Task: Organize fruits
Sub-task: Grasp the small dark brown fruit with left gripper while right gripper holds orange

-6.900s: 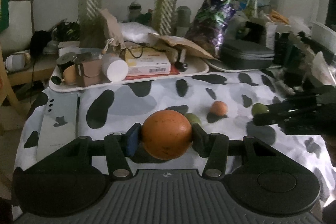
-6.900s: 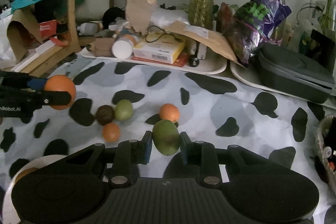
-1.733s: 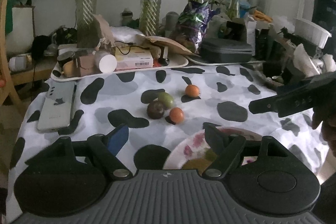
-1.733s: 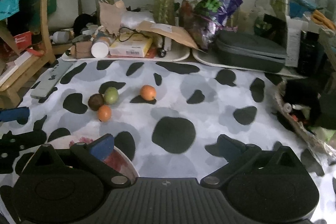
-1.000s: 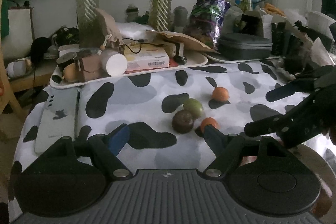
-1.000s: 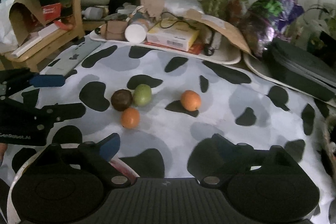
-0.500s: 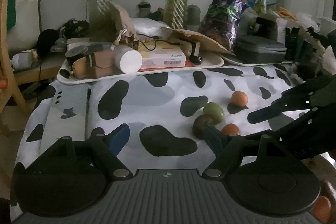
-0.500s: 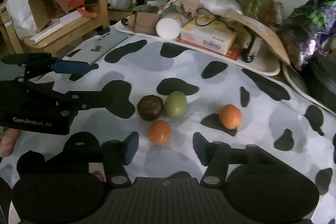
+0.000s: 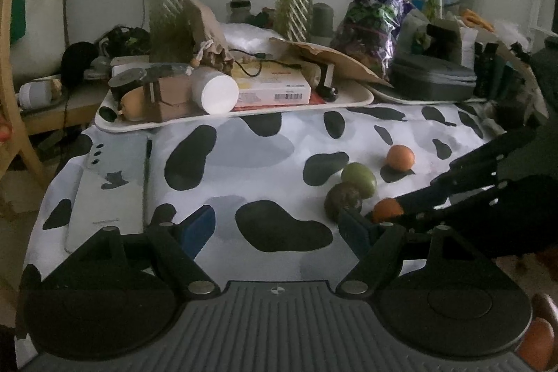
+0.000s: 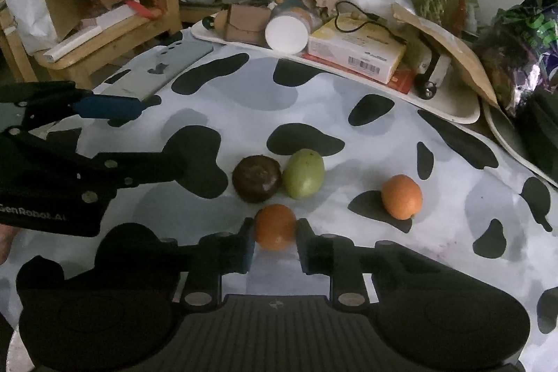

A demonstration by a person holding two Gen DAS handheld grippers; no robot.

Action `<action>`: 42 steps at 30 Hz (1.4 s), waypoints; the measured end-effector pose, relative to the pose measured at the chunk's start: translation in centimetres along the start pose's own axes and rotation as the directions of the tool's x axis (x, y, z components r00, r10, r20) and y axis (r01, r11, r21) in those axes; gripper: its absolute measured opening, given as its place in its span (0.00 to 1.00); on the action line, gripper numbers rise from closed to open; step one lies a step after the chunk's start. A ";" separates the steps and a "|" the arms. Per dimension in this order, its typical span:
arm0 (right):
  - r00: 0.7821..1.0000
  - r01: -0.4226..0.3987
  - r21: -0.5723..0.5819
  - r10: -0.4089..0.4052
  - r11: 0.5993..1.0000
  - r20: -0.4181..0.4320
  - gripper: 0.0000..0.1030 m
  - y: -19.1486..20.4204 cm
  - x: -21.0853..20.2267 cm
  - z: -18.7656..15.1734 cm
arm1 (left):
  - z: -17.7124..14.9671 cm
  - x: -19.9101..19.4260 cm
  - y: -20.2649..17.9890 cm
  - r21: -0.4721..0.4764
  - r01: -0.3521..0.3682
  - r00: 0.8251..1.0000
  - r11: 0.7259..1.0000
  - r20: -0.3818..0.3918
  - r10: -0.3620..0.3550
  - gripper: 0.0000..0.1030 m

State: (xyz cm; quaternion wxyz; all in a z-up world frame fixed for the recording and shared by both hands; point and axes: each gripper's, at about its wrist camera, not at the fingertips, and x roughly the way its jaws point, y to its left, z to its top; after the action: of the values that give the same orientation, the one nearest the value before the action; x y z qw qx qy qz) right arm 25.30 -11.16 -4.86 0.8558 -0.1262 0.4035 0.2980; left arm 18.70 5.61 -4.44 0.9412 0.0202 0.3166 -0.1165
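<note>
Several fruits lie on the cow-print cloth: a dark brown fruit (image 10: 256, 178), a green fruit (image 10: 302, 173), an orange (image 10: 401, 196) off to the right, and a small orange (image 10: 274, 225) nearest me. My right gripper (image 10: 275, 234) has its jaws closing tight on the small orange, pads pressed to both its sides, still on the cloth. In the left wrist view it (image 9: 401, 208) reaches in from the right to that small orange (image 9: 385, 210). My left gripper (image 9: 275, 225) stands open and empty, left of the brown fruit (image 9: 341, 199).
A phone (image 9: 111, 190) lies at the cloth's left edge. A cream tray (image 9: 348, 101) of boxes and bottles, vases and a grey case (image 9: 432, 75) line the back. A wooden chair (image 10: 104, 33) stands at the left. Another orange (image 9: 535, 342) shows at the lower right corner.
My right gripper came in low toward the fruit cluster and its jaws went from wide open to shut on the small orange. The left gripper stayed open and nearly still.
</note>
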 end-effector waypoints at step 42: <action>0.996 0.056 0.122 -0.065 0.991 0.068 0.24 -7.4 -6.4 -3.9 | 1.5 4.1 -4.7 0.111 0.066 0.996 0.992 -0.061 -0.059 0.28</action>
State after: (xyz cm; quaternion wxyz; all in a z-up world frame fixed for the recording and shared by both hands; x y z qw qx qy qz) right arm 24.23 -21.37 -2.61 0.8845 -0.0760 0.3855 0.2514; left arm 21.63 0.08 -5.54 0.9249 0.0666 0.3371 -0.1630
